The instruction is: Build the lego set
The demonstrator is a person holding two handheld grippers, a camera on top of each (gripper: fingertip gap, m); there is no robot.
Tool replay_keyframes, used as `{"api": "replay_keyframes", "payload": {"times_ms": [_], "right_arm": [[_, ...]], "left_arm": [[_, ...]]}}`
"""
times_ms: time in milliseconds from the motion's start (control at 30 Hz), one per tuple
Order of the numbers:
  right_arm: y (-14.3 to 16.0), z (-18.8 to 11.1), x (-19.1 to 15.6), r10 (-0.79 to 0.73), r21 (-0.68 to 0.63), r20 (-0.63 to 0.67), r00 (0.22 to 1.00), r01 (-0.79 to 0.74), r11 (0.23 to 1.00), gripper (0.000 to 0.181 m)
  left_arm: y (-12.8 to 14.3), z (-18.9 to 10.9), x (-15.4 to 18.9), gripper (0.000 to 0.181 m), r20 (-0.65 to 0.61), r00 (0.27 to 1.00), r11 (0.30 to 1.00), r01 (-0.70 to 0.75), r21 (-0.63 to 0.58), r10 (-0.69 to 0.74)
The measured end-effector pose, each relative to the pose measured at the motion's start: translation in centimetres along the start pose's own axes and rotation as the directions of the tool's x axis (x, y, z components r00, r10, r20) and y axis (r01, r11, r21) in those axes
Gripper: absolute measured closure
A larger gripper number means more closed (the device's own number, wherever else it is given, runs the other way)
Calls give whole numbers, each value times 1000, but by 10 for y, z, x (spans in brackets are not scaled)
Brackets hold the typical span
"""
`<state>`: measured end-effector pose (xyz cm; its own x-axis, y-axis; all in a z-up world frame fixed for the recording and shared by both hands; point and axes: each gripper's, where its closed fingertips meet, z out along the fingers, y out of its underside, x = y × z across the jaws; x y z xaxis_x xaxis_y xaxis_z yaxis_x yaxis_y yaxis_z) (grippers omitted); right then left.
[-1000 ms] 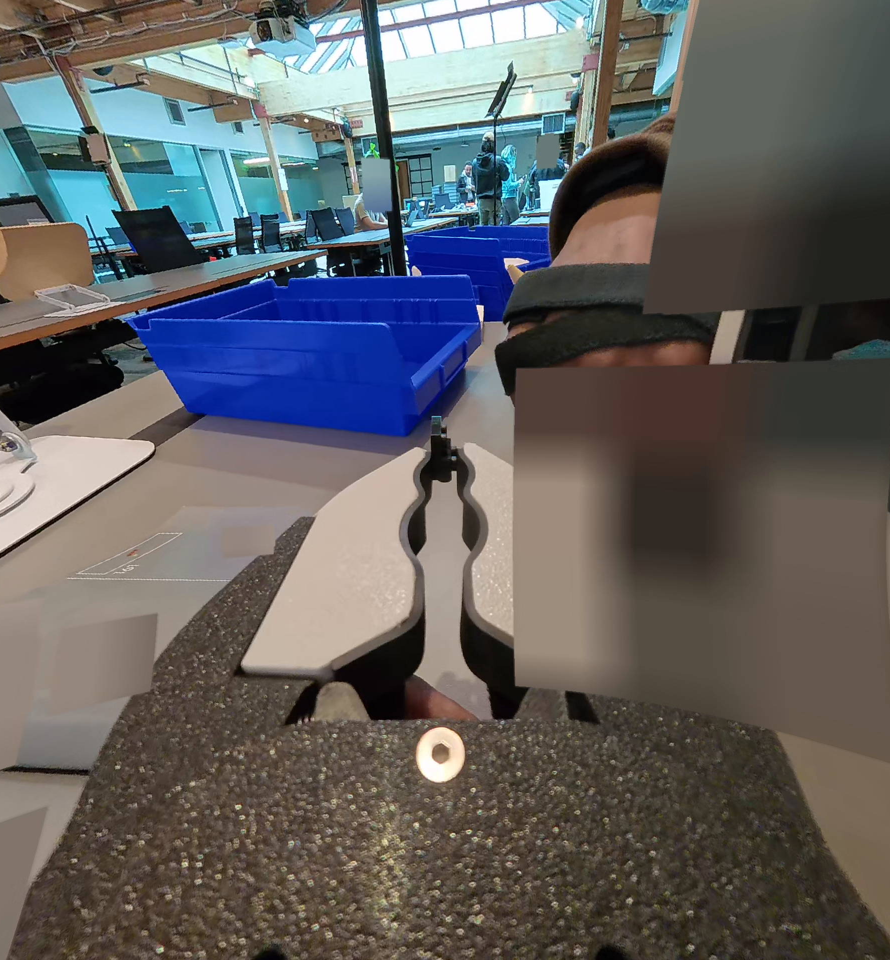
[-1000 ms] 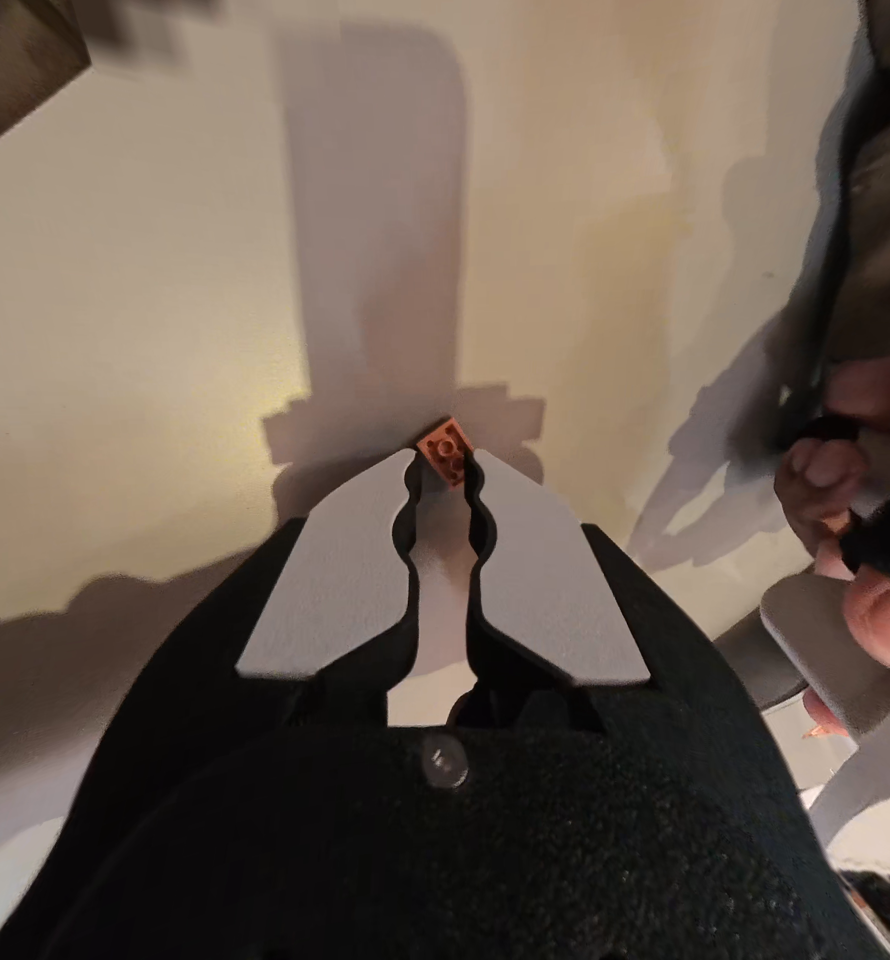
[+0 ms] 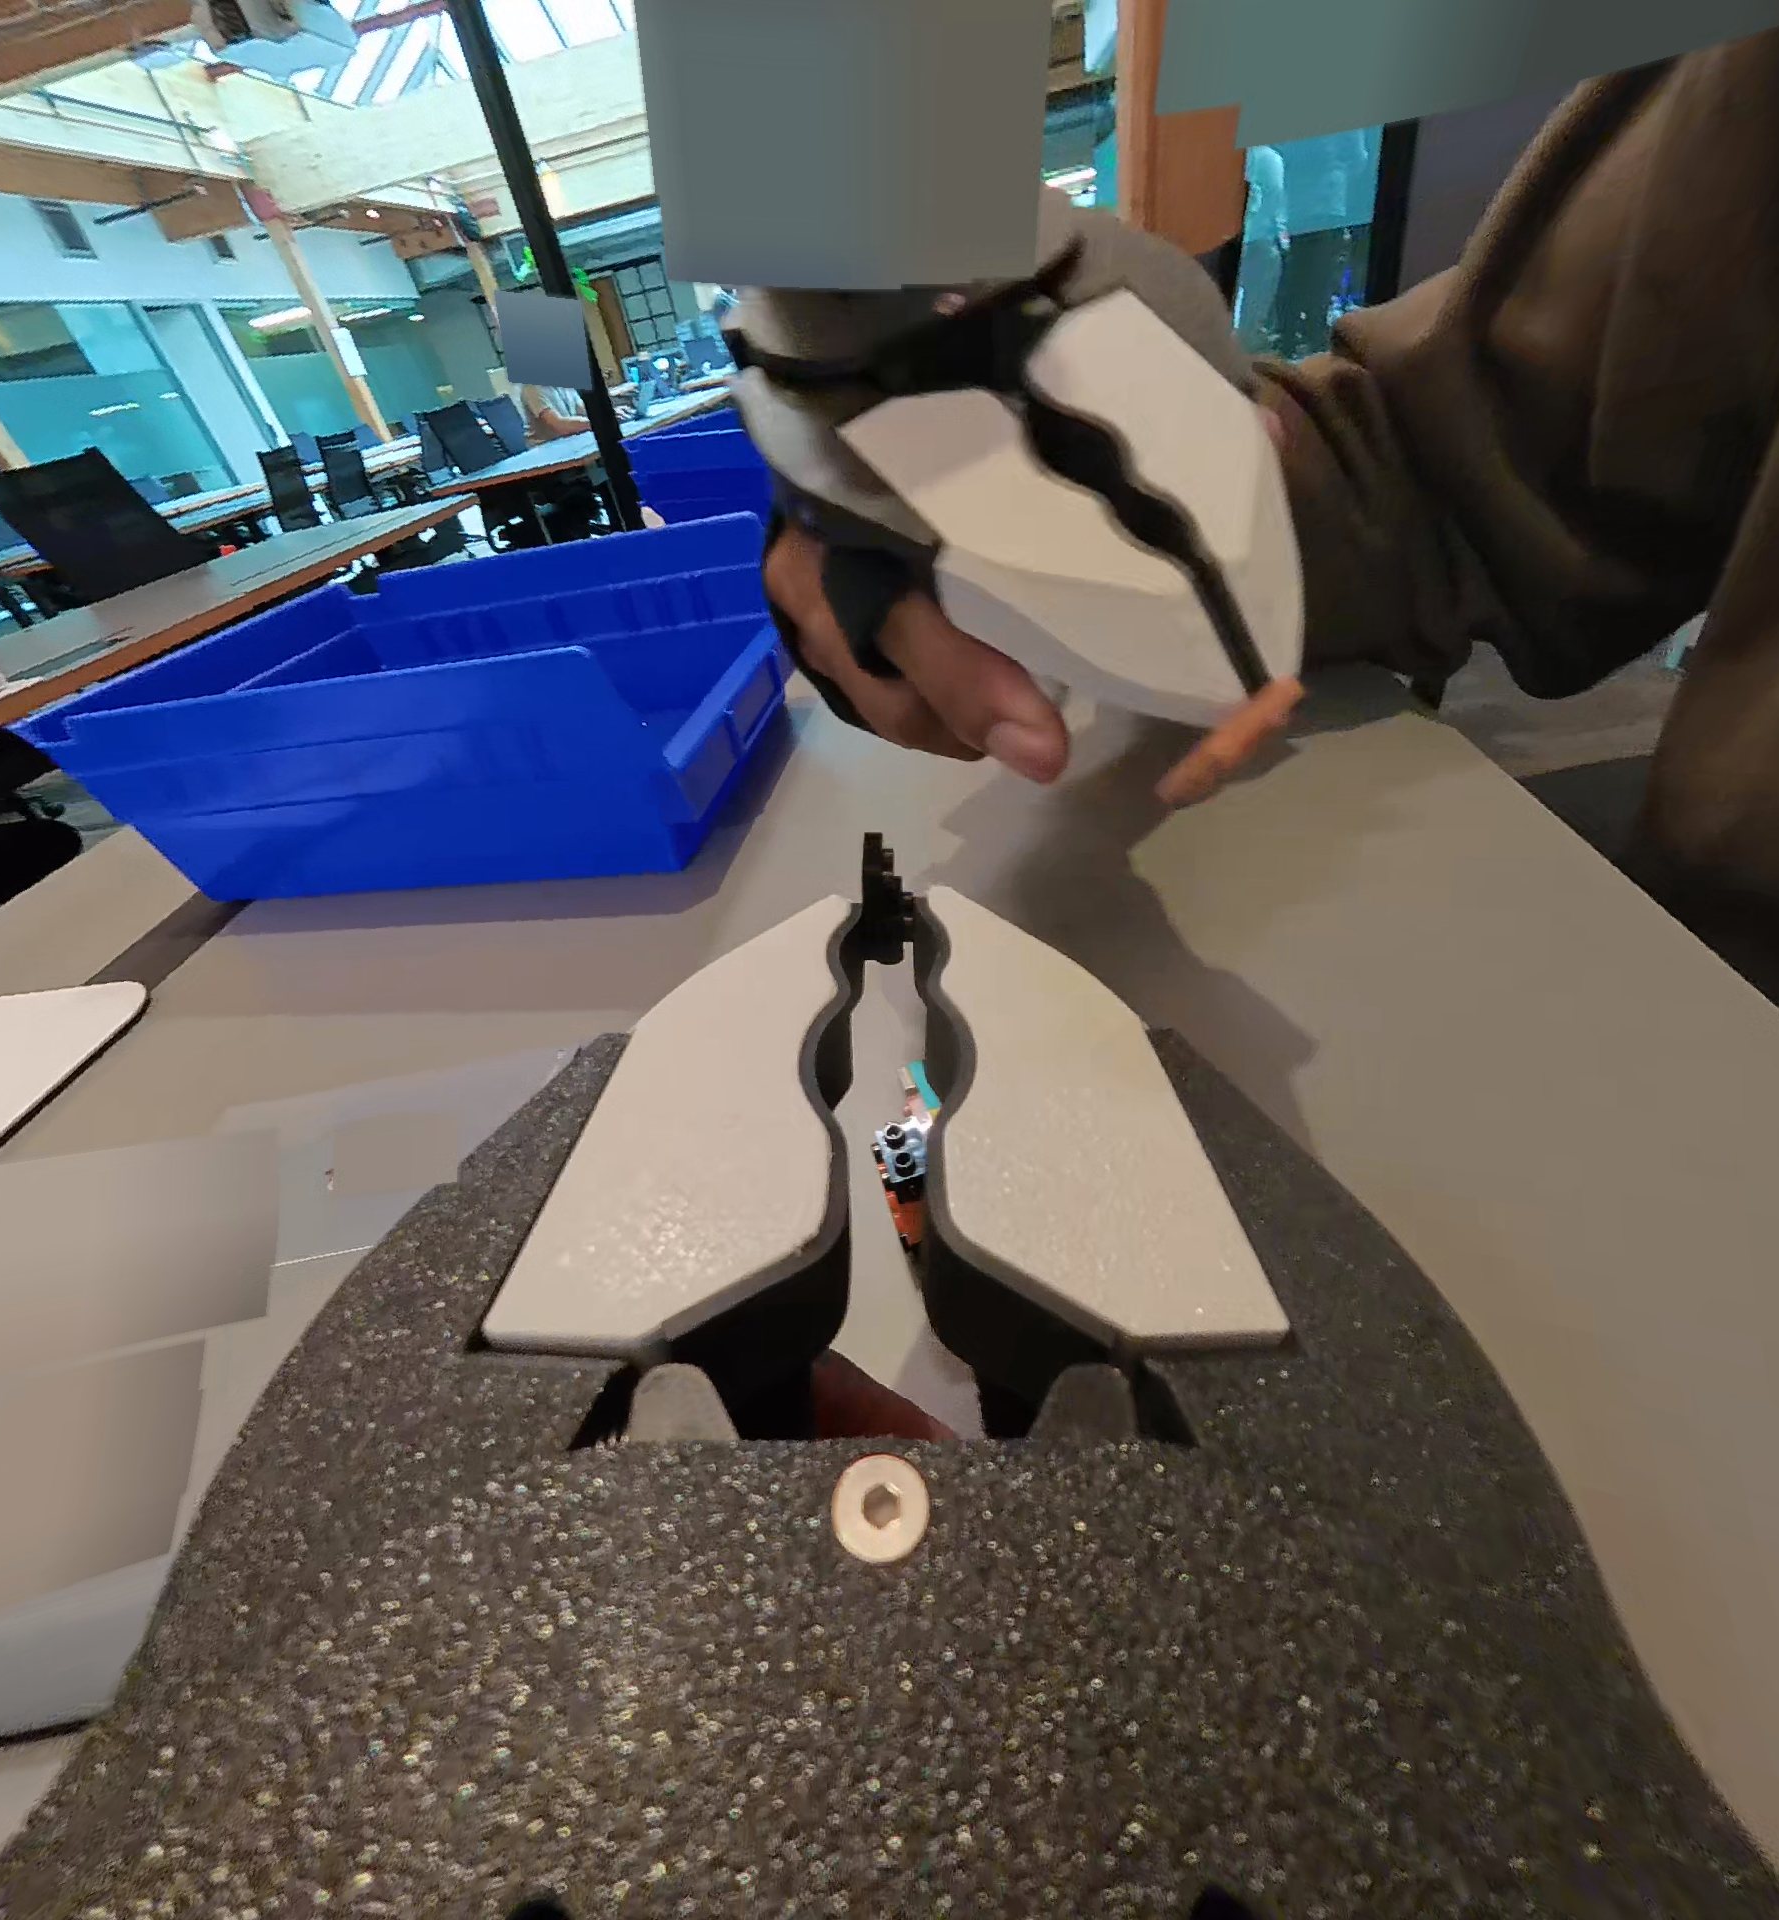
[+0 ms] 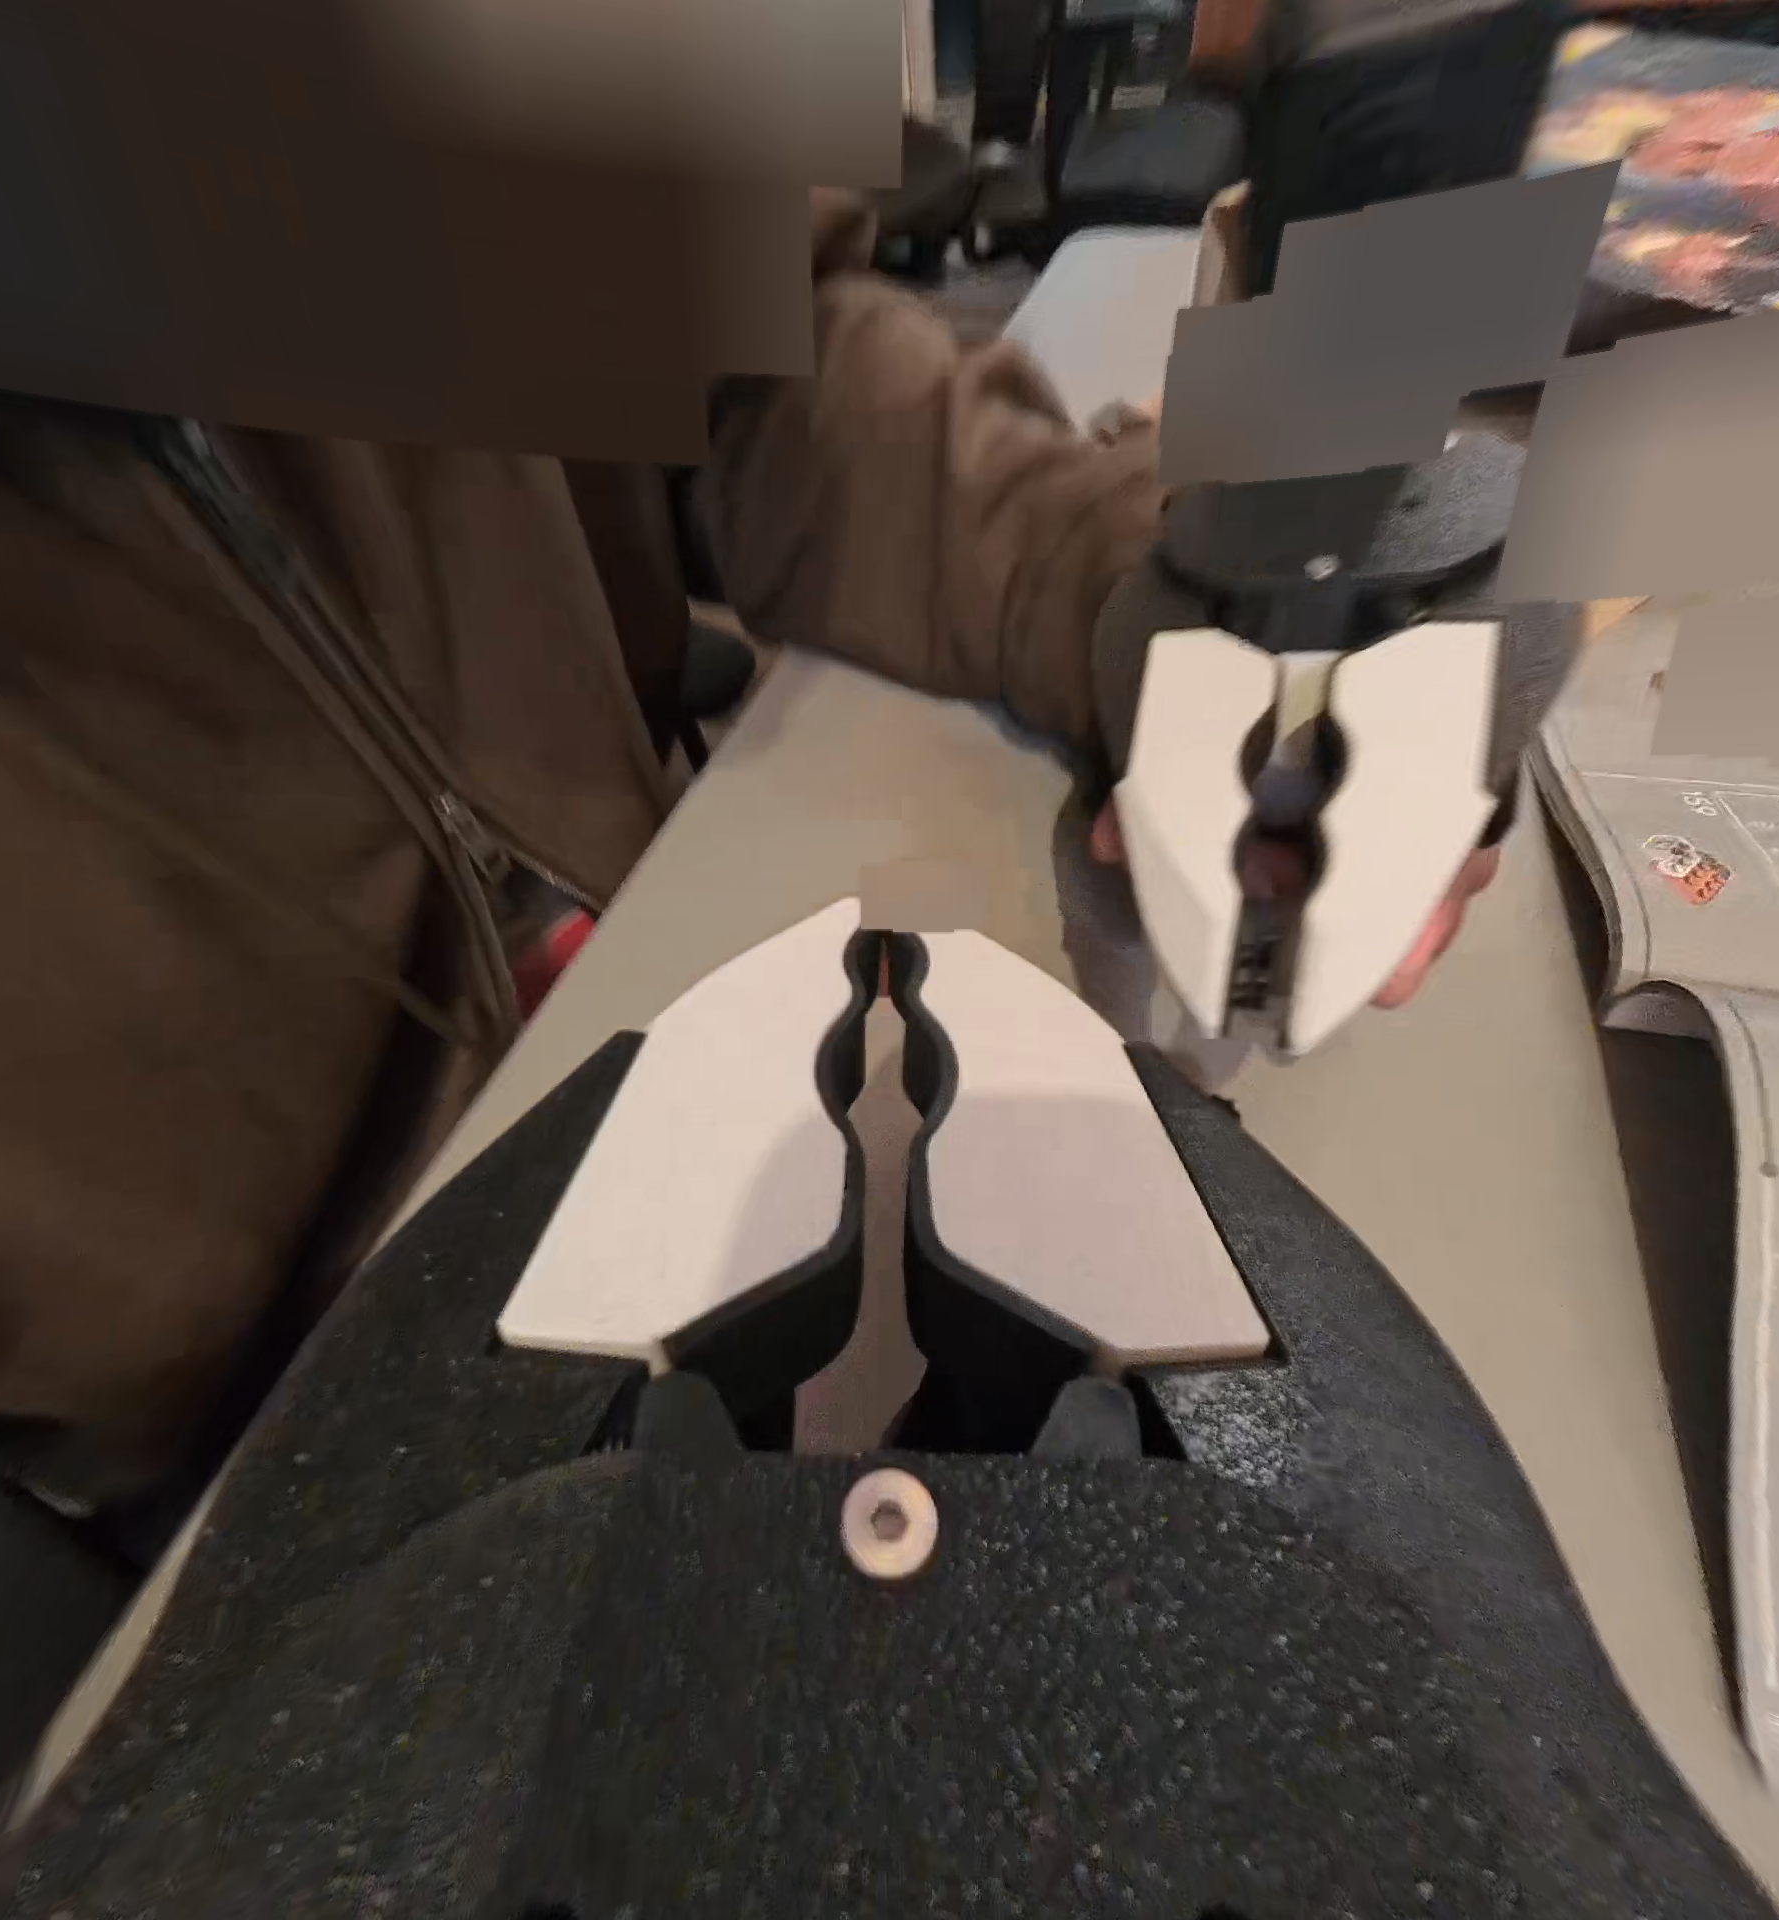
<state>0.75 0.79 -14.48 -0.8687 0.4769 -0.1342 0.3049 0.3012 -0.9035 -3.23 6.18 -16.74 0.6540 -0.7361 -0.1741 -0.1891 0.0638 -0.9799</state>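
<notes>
1. The left gripper [image 3: 890,914] has its jaws clamped on a small black studded lego piece [image 3: 885,894], held above the grey table [image 3: 1384,1039].
2. The right gripper [image 3: 1264,691], up at the far right, has its jaws together on a thin orange lego plate [image 3: 1233,738] that sticks out past the tips.
3. A small multicoloured lego assembly [image 3: 904,1153] shows on the table through the gap in the left jaws.
4. A blue plastic bin [image 3: 428,748] stands at the far left.
5. An open grey instruction booklet [image 4: 1695,935] lies on the table.
</notes>
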Motion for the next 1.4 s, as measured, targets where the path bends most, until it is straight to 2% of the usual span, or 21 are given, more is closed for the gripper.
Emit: {"api": "replay_keyframes", "payload": {"times_ms": [167,467,600,767,1067,1400], "right_arm": [[-8,-11,20,189,103,31,981,-191,976,181],[3,-8,35,336,81,74,939,-341,937,181],[4,-9,38,359,93,85,929,-366,926,181],[1,-13,44,373,118,60,926,-378,918,180],[-1,-19,56,403,156,17,915,-400,903,181],[-1,-22,67,424,167,-7,906,-417,893,181]], "left_arm": [[5,3,6,173,-42,999,999,22,-25,-23],[5,6,20,173,-112,992,997,55,-48,-60],[8,7,21,173,-117,990,995,67,-68,-75],[6,6,17,173,-115,981,986,152,-64,-158],[4,6,13,173,-134,936,945,320,-65,-326],[4,5,13,173,-162,893,908,413,-68,-419]]}}
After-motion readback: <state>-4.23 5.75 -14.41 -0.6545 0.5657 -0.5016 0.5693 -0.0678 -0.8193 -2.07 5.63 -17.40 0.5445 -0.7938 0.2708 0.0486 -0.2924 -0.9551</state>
